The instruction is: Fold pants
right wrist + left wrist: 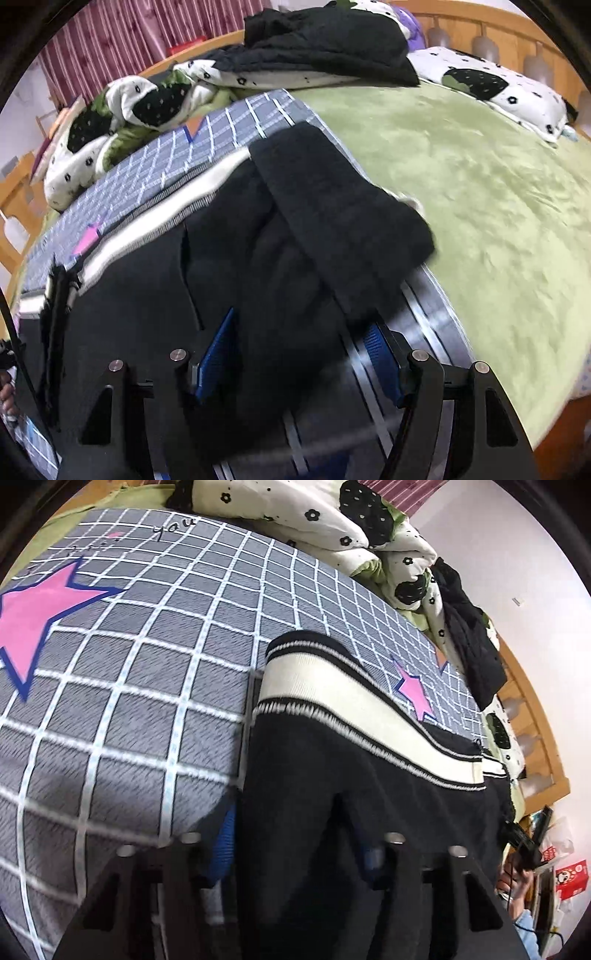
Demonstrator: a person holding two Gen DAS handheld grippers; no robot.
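Now my left gripper (295, 849) straddles the near edge of the black fleece pants with a cream striped side band (332, 775), its blue pads half closed around the cloth, though I cannot tell whether they press it. My right gripper (295, 354) stands open over the same pants (240, 258), nothing pinched, with a folded-back black leg just ahead. The pants lie ahead of both grippers on the grey checked sheet (129, 664) covering the bed. I'd pinch both corners evenly, lift together, keep the edge taut and aligned.
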